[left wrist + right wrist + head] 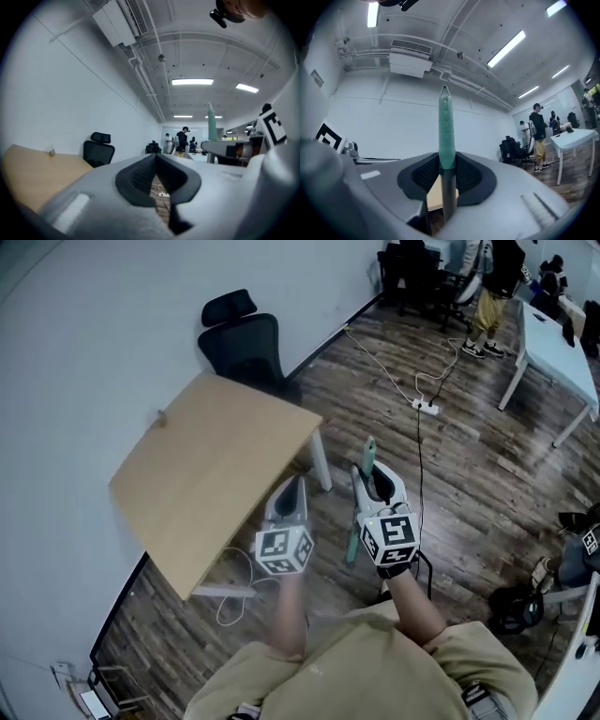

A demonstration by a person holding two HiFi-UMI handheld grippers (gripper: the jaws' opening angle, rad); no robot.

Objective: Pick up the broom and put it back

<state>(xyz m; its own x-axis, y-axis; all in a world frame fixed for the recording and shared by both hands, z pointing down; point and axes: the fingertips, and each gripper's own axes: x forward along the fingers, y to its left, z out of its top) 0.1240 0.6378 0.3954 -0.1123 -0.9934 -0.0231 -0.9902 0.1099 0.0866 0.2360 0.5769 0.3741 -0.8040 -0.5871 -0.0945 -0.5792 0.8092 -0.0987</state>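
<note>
The right gripper [446,174] has its jaws clenched on the broom [446,124], gripping the handle, which stands upright between the pads with its green grip end up. Just beside it, the left gripper [157,164] carries nothing, and its jaws seem pressed together at the tips. Both are held level over the wooden floor [450,484], near a corner of the tan counter [206,474]. Beyond the counter, a black office chair [242,343] stands against the wall.

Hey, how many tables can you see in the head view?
2: a wooden table at the left, and a white table at the upper right. More may stand hidden at the far end of the room.
</note>
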